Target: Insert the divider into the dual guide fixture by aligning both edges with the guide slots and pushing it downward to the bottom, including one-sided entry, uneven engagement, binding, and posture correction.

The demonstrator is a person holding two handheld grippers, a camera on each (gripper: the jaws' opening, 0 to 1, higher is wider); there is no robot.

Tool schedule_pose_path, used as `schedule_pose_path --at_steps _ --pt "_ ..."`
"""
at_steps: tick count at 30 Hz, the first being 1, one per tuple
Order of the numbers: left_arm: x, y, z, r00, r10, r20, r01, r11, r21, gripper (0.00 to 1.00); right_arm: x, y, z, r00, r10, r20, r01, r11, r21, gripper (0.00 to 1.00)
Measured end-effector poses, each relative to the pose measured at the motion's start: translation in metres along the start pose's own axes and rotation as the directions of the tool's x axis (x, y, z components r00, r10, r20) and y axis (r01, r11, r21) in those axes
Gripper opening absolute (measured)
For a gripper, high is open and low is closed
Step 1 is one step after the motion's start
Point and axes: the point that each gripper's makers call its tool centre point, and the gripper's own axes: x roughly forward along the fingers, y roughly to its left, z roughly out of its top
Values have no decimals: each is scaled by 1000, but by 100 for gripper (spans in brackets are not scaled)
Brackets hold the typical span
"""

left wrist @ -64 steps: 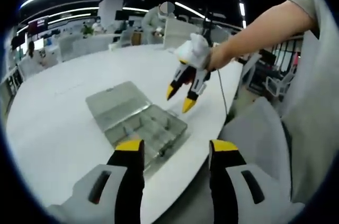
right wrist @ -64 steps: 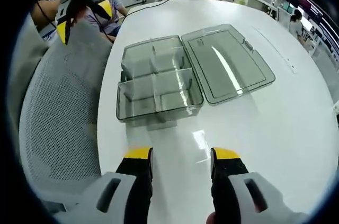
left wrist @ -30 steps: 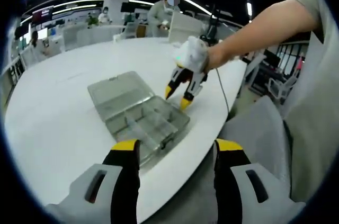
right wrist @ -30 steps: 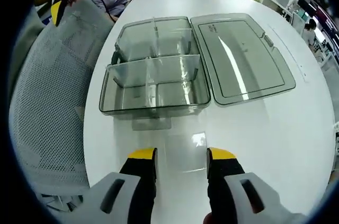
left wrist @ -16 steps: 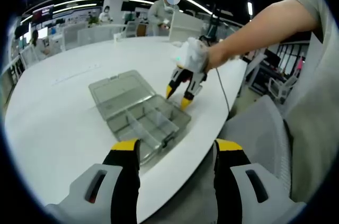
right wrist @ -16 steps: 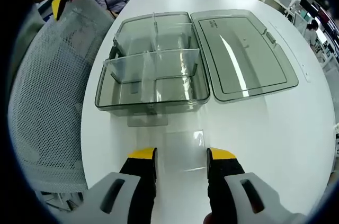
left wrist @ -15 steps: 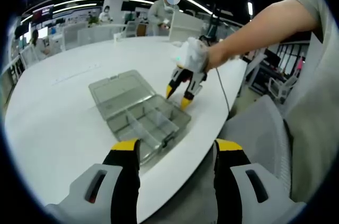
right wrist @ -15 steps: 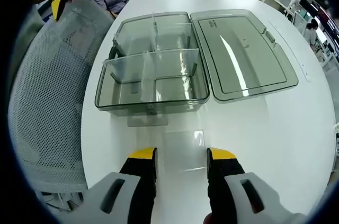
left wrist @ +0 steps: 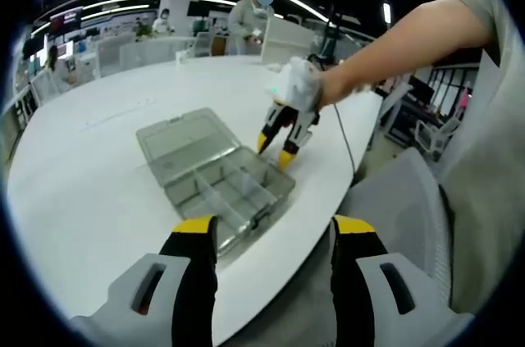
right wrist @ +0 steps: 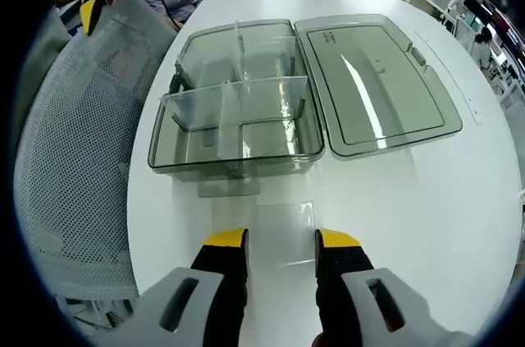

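Clear divider (right wrist: 283, 221) flat on white table (right wrist: 426, 199) just before open box (right wrist: 238, 121), right gripper (right wrist: 280, 242) low over it, jaws apart astride it, left gripper (left wrist: 267, 228) parted, off table edge above chair (left wrist: 402, 207).

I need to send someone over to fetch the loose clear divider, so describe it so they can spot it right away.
Start at the white table and find the open clear plastic box near its edge. The divider lies flat on the table just in front of that box, right ahead of the right gripper. Unlike the upright partitions inside the box, it is a loose, nearly invisible sheet outside it.
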Motion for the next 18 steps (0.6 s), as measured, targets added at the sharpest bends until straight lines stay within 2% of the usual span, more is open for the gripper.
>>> schedule_pose_path --at_steps 12,18 --pt "0 -1 -3 1000 -1 4 1 1000 -6 53 -1 -1 -5 1000 -3 -12 3 1000 -10 27" --pt "2 -2 -3 1000 -6 4 6 1000 -4 53 -9 0 -1 1000 -13 -10 13 1000 -10 27"
